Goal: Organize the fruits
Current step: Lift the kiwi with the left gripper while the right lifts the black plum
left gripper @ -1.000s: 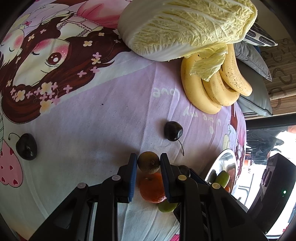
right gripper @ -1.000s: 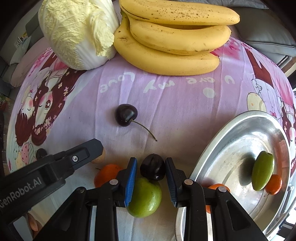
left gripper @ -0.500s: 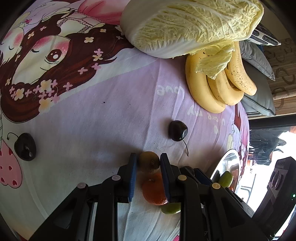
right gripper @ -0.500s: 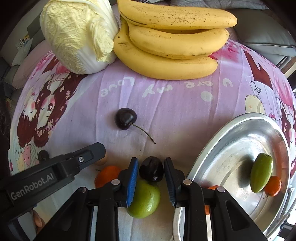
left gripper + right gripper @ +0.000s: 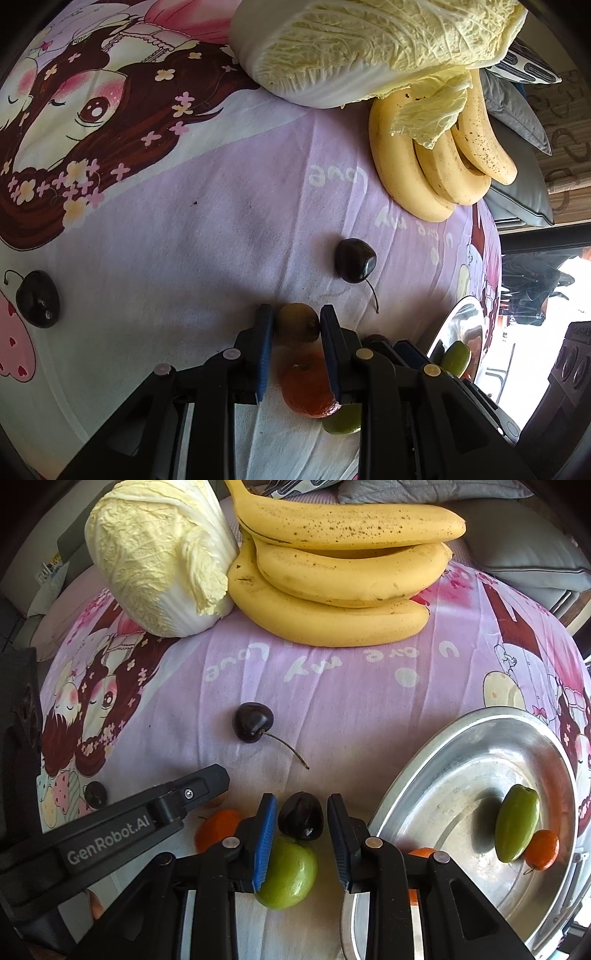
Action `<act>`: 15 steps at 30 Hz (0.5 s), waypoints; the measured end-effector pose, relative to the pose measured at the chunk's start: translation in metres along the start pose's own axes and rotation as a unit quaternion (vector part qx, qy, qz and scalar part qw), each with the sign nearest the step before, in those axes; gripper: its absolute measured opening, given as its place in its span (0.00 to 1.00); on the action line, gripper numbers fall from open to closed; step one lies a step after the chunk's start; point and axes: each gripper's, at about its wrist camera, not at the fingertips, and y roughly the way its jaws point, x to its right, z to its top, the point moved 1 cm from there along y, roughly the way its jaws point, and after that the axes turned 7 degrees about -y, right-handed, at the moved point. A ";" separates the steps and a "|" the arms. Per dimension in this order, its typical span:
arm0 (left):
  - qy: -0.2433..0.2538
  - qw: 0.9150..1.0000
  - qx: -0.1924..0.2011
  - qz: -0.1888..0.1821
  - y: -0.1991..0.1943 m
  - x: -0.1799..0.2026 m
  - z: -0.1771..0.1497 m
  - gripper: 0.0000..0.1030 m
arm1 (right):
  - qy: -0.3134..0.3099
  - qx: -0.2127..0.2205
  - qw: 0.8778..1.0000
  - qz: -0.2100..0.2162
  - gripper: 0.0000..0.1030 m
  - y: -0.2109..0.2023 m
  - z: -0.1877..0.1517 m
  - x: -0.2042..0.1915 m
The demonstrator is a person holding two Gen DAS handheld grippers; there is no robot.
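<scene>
In the left wrist view, the left gripper [image 5: 297, 326] sits at lower centre, its jaws closed on a small brown fruit [image 5: 298, 322], pads touching both sides; this grip looks the same as a second ago. Just below it lie an orange [image 5: 308, 387] and a sliver of a green fruit [image 5: 341, 424] on the pink cloth [image 5: 221, 229]. A loose cherry [image 5: 355, 260] lies right of centre, another cherry [image 5: 37, 298] at the left edge, and cabbage [image 5: 369, 48] and bananas [image 5: 436, 162] fill the upper right; the tray [image 5: 456, 325] shows only as a rim at the right. In the right wrist view, the right gripper [image 5: 302, 812] is closed about a dark cherry [image 5: 301, 820] at lower centre, narrow gaps showing beside the pads. Against the earlier frames the green fruit [image 5: 290, 871] beneath now looks smaller and lower, and the cherry sits clear above it, so the cherry appears to have been lifted slightly off the cloth. The tray [image 5: 443, 760] at lower right already holds an oblong green fruit [image 5: 515, 823] touching a small orange [image 5: 542, 854], with more orange half hidden behind the gripper. With both fruits gripped, the likely next step is carrying each to the tray; round smooth fruit could slip from a light pinch.
</scene>
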 end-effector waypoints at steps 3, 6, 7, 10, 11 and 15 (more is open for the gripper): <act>-0.001 1.000 0.000 -0.001 0.001 0.001 0.000 0.26 | 0.001 -0.005 1.000 0.002 0.30 0.003 -0.001 -0.001; 0.000 1.000 0.000 0.001 0.000 0.001 0.000 0.26 | 0.003 -0.007 1.000 0.003 0.30 0.007 -0.002 -0.001; 0.001 1.000 0.000 0.002 -0.001 0.001 -0.001 0.26 | 0.003 -0.009 1.000 0.003 0.30 0.009 -0.001 -0.003; 0.000 1.000 0.000 0.001 -0.002 0.000 0.000 0.26 | -0.001 -0.016 1.000 -0.003 0.31 0.015 -0.001 -0.006; 0.000 1.000 0.000 0.000 -0.002 0.000 0.000 0.26 | -0.003 -0.018 1.000 -0.004 0.31 0.017 -0.001 -0.007; 0.000 1.000 0.000 0.001 -0.002 0.000 0.000 0.26 | -0.006 -0.019 1.000 -0.006 0.31 0.019 0.000 -0.009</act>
